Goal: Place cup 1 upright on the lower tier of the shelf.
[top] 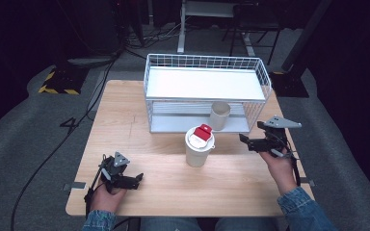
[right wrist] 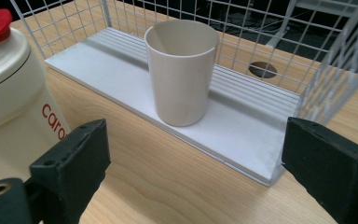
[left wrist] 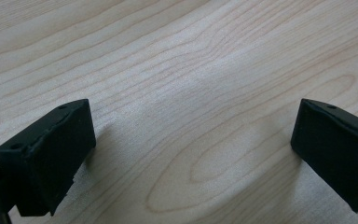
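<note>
- Standing on the bottom shelf of the white wire rack point(top: 265, 79) is a plain cup point(right wrist: 182, 70), upright, near the shelf's front edge.
- The right gripper point(top: 251, 140) hangs over the table point(top: 125, 120) just in front of that cup, jaws open, nothing between them.
- A jug point(top: 199, 147) with a red cap point(top: 203, 132) stands on the table just beside the rack.
- The left gripper point(top: 137, 179) sits low over bare wood, jaws wide open and empty.

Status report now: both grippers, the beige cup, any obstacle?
Left gripper open, empty. Right gripper open, facing beige cup on rack shelf. Red-lidded jar beside path.
</note>
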Motion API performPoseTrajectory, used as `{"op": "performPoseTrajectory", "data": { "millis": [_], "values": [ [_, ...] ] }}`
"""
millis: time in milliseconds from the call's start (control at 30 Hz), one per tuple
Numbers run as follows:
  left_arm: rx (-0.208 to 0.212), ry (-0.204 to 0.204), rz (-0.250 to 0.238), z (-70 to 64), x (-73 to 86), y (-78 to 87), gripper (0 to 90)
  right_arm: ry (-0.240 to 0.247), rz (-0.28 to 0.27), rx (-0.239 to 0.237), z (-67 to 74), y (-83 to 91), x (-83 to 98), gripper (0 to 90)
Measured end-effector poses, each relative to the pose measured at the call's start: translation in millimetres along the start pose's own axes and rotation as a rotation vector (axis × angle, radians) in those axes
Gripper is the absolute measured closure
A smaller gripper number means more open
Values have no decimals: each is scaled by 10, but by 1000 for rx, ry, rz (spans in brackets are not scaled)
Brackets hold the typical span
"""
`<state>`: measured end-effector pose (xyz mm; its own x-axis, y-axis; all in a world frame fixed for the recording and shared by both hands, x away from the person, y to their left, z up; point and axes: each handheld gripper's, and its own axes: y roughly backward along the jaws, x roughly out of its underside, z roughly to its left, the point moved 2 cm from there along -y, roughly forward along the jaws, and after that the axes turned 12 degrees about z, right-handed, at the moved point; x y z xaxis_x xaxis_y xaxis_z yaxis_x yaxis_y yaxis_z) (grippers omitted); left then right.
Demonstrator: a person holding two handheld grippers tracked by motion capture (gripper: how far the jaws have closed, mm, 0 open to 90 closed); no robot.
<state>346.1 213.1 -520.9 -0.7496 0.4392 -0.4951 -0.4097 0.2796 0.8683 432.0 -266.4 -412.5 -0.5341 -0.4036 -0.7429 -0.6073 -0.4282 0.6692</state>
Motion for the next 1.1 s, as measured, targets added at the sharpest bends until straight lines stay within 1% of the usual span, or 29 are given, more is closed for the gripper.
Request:
{"op": "performPoseTrajectory", "data": {
  "millis": [100,133,200,233,267,300,333,400,567,633,667,700,733,767,833,867,900,933,967,1000,1033,1067,1100],
  "values": [
    [-3,3,0,-3,0,0,5,2,2,-2,-11,97,58,81],
    [-6,2,0,-5,2,2,7,0,2,-11,-16,150,107,81],
    [-6,2,0,-5,2,2,7,2,3,-15,-19,168,128,82],
    [-6,2,0,-4,2,2,7,1,11,-23,-24,197,163,81],
    [-6,2,0,-4,2,2,7,4,11,-19,-34,241,222,82],
    [-6,4,-1,-5,1,1,7,4,11,-19,-34,241,222,82],
    [-6,4,-1,-5,1,1,7,10,16,-11,-44,275,278,82],
    [-5,4,-1,-5,1,1,7,10,18,-9,-49,287,299,82],
    [-6,4,-1,-6,1,1,7,-5,16,-9,-89,359,441,89],
    [-6,3,0,-6,1,2,8,-8,19,-8,-93,360,487,120],
    [-6,3,0,-6,1,2,8,-10,36,-31,-93,349,548,153],
    [-6,5,-1,-7,1,1,8,-10,36,-31,-93,349,548,153],
    [-6,3,1,-6,1,2,8,-14,58,-29,-91,334,626,152],
    [-6,3,1,-6,1,2,8,-14,58,-29,-91,334,626,152],
    [-7,8,-3,-14,1,0,8,-21,68,-27,-96,307,712,152],
    [-9,10,-4,-16,1,0,8,-35,92,-26,-101,270,801,151],
    [-10,11,-4,-19,1,-1,8,-35,92,-26,-101,270,801,151],
    [-10,11,-4,-19,1,0,8,-41,120,-13,-111,228,886,151],
    [-10,11,-4,-19,1,0,8,-41,120,-13,-111,228,886,151],
    [-10,12,-4,-19,1,-1,7,-60,141,-10,-117,198,960,151],
    [-10,12,-4,-19,1,-1,7,-60,141,-10,-117,198,960,151],
    [-9,13,-5,-20,-1,-2,7,-72,148,-13,-131,175,1024,151],
    [-9,13,-5,-20,-1,-2,7,-72,148,-13,-131,175,1024,151]
  ]
}}
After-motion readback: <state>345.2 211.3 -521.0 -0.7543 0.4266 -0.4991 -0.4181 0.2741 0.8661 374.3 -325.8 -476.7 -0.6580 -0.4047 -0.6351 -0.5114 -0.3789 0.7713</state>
